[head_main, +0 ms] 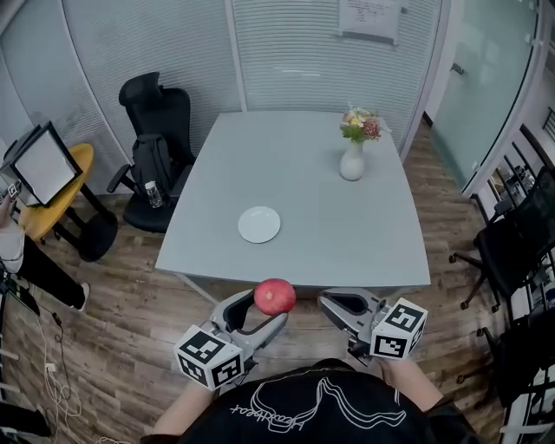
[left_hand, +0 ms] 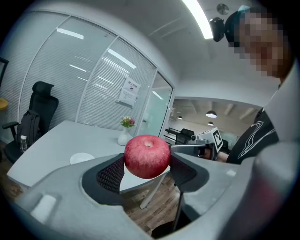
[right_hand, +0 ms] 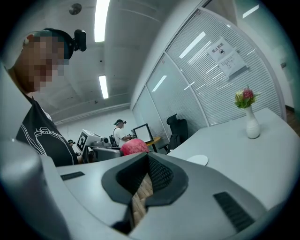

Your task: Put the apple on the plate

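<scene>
A pale grey table (head_main: 347, 234) stands on a wood-plank floor (head_main: 113, 321), closed in by walls of white slatted blinds (head_main: 295, 52) with a notice sheet (head_main: 370, 17) pinned up. A black office chair (head_main: 156, 147) waits at its left, and more black chairs (head_main: 512, 251) sit to the right by a glass partition (head_main: 486, 78). A yellow side table (head_main: 80, 158) carries a monitor (head_main: 43, 169). Strip lights (left_hand: 197, 18) glow overhead.

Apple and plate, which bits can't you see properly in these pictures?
- Apple: its two sides, left gripper view, covered by the left gripper's pads.
- Plate: its near edge, left gripper view, hidden behind a jaw.
- Wall notice: its print, too small in every view.
</scene>
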